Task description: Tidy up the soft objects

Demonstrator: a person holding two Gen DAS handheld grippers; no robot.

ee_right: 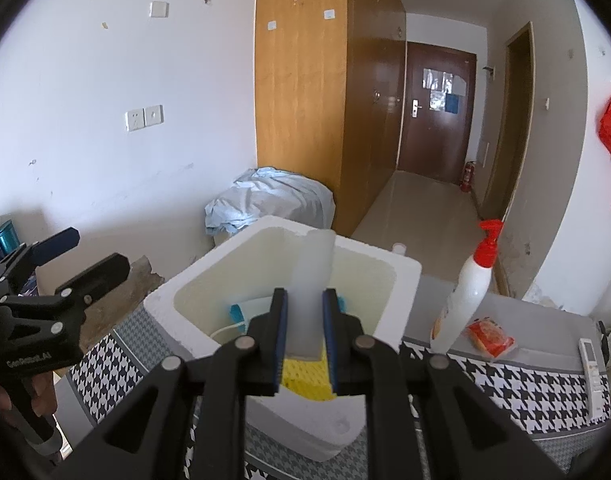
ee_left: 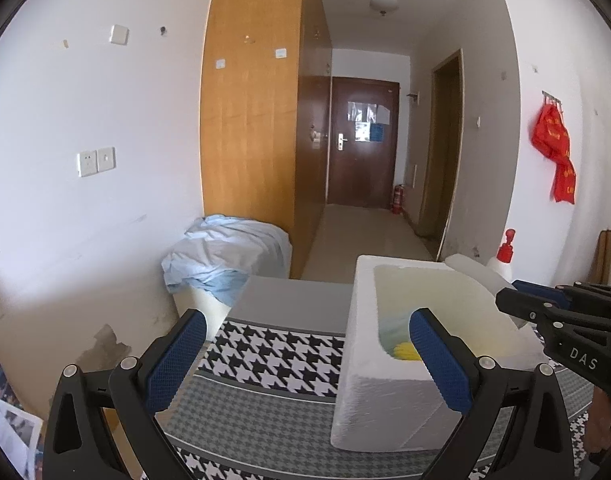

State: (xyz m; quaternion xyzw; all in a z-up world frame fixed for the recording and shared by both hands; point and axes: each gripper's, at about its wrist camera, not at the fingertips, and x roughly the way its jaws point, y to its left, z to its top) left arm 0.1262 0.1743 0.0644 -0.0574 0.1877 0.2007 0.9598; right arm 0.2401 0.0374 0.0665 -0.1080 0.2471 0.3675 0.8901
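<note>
Spreading under everything is a houndstooth table cover point(ee_left: 273, 352) in black, white and grey, and on it stands a white foam box point(ee_right: 401, 276) with its top open. Beyond the table's far edge, a rumpled pale blue cloth point(ee_left: 225, 252) is draped over something beside the tall wooden wardrobe point(ee_left: 253, 120). Over the box, the right gripper point(ee_right: 304, 320) has its blue-padded fingers closed on a translucent white foam strip point(ee_right: 311, 276), which stands upright above the opening. The left gripper point(ee_left: 307, 360) hangs to the left of the box with its fingers wide apart and nothing between them; in its own view the right-hand finger overlaps the box's near wall. To the right of the box a white pump bottle point(ee_right: 471, 284) with a red top leans on the cover. A white remote control point(ee_right: 593, 372) lies near the table's right edge, and between it and the bottle sits a small orange packet point(ee_right: 491, 334). Down inside the box a yellow sponge point(ee_right: 305, 372) rests on the bottom, directly below the held strip, with a blue item point(ee_right: 236, 312) and a thin white cord behind it.
</note>
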